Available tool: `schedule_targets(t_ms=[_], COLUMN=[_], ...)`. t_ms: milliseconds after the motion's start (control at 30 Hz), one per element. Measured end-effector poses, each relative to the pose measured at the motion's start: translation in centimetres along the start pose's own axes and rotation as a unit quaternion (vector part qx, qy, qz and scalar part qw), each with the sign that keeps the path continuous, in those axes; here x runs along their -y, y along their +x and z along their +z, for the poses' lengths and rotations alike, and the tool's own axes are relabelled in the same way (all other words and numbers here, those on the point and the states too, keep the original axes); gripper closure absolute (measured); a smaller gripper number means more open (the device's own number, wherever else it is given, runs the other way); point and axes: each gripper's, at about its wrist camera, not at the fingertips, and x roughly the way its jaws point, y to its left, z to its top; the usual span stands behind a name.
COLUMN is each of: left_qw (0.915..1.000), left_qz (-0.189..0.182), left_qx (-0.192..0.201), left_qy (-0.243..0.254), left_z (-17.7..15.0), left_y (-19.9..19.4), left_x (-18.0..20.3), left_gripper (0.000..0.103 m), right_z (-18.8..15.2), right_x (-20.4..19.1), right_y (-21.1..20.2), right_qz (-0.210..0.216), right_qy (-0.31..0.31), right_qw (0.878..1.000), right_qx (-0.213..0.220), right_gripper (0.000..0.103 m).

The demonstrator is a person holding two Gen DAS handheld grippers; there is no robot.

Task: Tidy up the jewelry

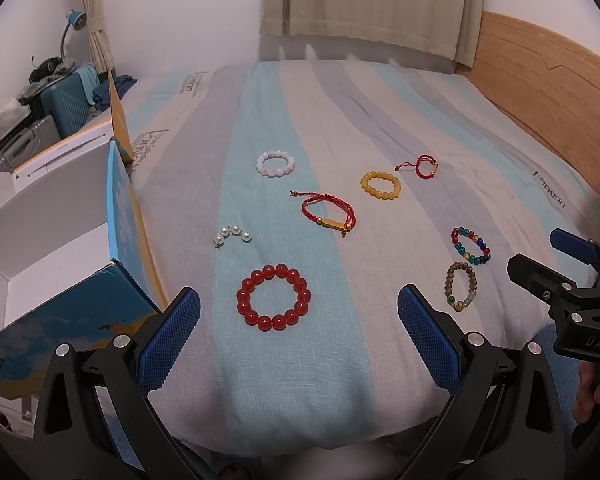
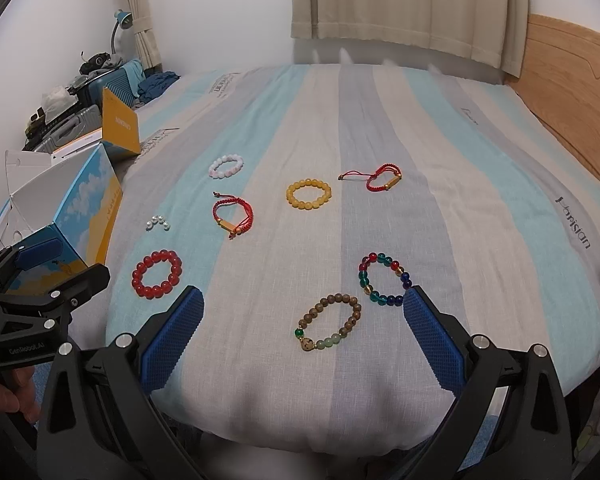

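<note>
Both grippers hang over the bed's point(image 1: 300, 380) near edge, fingers spread wide, holding nothing: left gripper point(image 1: 299, 332), right gripper point(image 2: 303, 334). Bare quilt runs from the bracelets to the far edge at 12 o'clock. At 9 o'clock an open box point(image 1: 56, 216) shows only its white inside. The red beads point(image 1: 274, 298) lie nearest the left gripper, the brown beads point(image 2: 329, 323) between the right fingers; six more bracelets are scattered beyond.

Striped bedsheet point(image 1: 260, 120) is spread over bed; wooden headboard point(image 1: 540, 80) at right, beige curtains point(image 2: 400, 0) behind. Suitcases point(image 1: 66, 108), blue desk lamp point(image 1: 76, 20) are seen far left.
</note>
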Motion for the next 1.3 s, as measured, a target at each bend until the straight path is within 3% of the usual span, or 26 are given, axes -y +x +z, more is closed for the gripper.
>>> schedule_targets(t_ms=[467, 1167, 1300], left_qw=[0.9999, 0.9957, 0.9963], left_qz=[-0.002, 0.007, 0.008], left_qx=[-0.009, -0.089, -0.084], left_qy=[-0.009, -0.024, -0.016], left_z=[-0.3, -1.7, -1.8], left_y=[1.1, 13.5, 14.1], left_x=[-0.2, -2.3, -2.2], left_gripper=[0.006, 0.006, 0.006], right_z=[-0.3, -2.4, -2.7], right_x=[0.2, 2.2, 2.0], right_y=[0.4, 10.5, 11.9], right_qz=[0.001, 0.017, 0.023], right_qy=[0.0, 0.016, 0.02], right_qw=[1.0, 0.99, 0.987], right_qx=[-0.009, -0.14, -0.156], right_gripper=[0.007, 0.007, 0.015])
